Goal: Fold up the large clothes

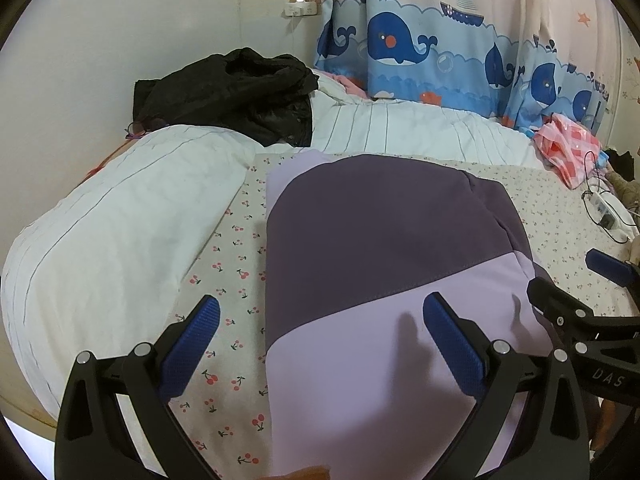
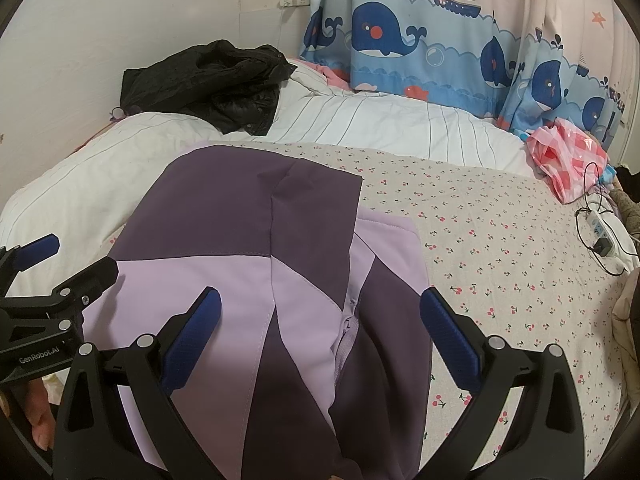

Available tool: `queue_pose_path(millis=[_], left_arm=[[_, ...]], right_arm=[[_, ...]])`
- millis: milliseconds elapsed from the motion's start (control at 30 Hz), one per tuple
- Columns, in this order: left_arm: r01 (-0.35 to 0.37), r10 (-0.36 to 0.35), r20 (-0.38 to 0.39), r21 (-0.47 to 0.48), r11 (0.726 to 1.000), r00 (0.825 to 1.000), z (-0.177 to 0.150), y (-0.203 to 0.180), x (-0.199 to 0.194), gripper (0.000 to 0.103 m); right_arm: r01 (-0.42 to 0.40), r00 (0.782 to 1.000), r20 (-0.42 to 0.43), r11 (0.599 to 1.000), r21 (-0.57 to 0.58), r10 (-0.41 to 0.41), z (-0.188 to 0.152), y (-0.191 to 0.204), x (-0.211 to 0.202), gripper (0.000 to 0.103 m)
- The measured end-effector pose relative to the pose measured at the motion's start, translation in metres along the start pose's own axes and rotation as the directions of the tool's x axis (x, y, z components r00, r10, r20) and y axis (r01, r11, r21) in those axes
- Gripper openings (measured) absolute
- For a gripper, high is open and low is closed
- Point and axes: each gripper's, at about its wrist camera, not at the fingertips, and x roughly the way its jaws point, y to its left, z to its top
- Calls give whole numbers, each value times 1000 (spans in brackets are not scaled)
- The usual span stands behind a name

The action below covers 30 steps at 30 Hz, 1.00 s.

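Observation:
A folded jacket in dark purple and pale lilac (image 1: 384, 264) lies flat on the cherry-print bedsheet (image 1: 236, 272). My left gripper (image 1: 320, 312) hovers open above its near left part, nothing between the blue pads. In the right wrist view the same jacket (image 2: 256, 248) shows its zipper edge and a folded-in sleeve. My right gripper (image 2: 320, 308) is open over the jacket's near right part, holding nothing. Each gripper also appears at the edge of the other's view.
A white striped duvet (image 1: 120, 216) is bunched along the left and back of the bed. A black jacket (image 1: 236, 92) lies on it by the wall. A pink checked bag (image 2: 568, 156) and a power strip with cable (image 2: 600, 236) sit at the right.

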Motion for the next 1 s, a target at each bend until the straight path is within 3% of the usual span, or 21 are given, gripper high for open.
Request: queue_pose_path(millis=[1000], left_arm=[[-7, 7, 8, 12, 1000, 1000, 0, -7, -5, 97]], right_arm=[[1, 1000, 1, 1000, 0, -1, 0, 1, 0, 96]])
